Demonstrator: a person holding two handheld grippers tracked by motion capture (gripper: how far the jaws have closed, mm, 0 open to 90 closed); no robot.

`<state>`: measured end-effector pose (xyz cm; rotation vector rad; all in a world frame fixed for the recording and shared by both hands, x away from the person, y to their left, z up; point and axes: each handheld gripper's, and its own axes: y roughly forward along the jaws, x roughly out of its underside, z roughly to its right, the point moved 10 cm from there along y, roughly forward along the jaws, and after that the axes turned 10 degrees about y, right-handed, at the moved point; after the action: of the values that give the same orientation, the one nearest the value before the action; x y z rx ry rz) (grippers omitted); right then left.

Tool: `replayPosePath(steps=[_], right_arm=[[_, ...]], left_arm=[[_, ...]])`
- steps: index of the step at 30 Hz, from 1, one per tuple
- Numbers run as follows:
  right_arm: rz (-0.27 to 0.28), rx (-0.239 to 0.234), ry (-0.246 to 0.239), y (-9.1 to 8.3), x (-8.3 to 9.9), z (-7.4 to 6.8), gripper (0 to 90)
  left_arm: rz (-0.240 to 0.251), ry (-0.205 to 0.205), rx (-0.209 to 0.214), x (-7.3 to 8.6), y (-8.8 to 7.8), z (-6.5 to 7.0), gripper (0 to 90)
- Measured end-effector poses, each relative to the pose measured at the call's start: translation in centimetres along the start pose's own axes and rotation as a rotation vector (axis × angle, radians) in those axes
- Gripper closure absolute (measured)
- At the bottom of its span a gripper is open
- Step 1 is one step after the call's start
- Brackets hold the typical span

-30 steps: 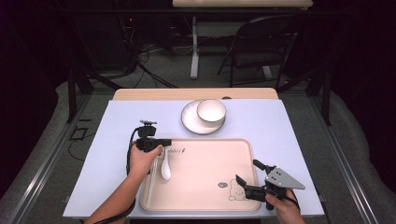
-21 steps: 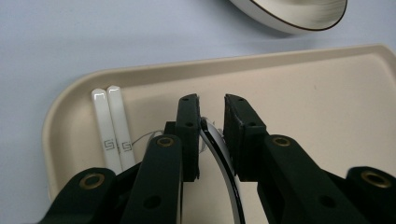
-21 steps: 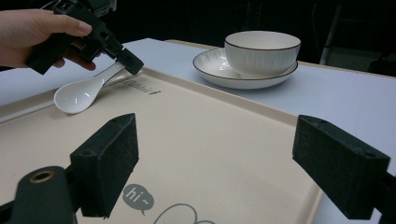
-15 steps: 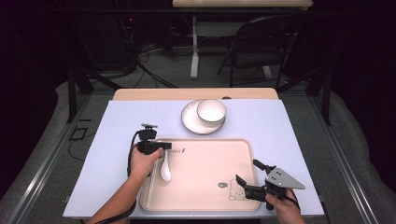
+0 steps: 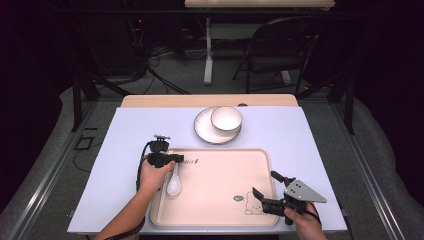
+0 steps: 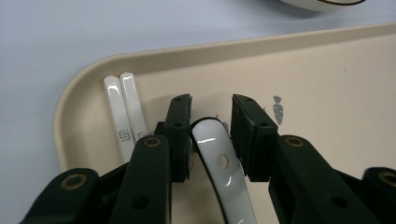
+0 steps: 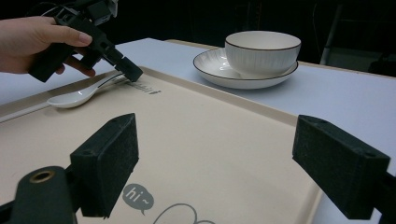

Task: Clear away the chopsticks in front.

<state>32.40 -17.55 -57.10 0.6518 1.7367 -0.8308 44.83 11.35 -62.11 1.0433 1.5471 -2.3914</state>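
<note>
We judge the step in hand to be grasping the white spoon (image 6: 219,163), which lies on the tray (image 5: 225,175) at its left side. The left gripper (image 6: 211,133) straddles the handle, jaws narrow but not clamped — closing comes next. The right gripper (image 7: 224,163) hovers wide, empty, near the tray's right edge.

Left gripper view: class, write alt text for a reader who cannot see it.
Two black jaws of the left gripper stand open around a white spoon's handle on a beige tray. White chopsticks lie beside them near the tray's corner.
</note>
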Motion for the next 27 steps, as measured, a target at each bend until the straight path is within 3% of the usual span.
replayPosePath(steps=[17, 27], right_arm=[[-0.001, -0.001, 0.000, 0.0, 0.0, -0.1, 13.6], [-0.001, -0.001, -0.002, 0.0, 0.0, -0.1, 13.6]], left_arm=[[0.035, 0.024, -0.041, -0.9, -1.2, -0.4, 51.5], [0.062, 0.069, -0.069, -1.7, -2.3, -0.1, 44.2]])
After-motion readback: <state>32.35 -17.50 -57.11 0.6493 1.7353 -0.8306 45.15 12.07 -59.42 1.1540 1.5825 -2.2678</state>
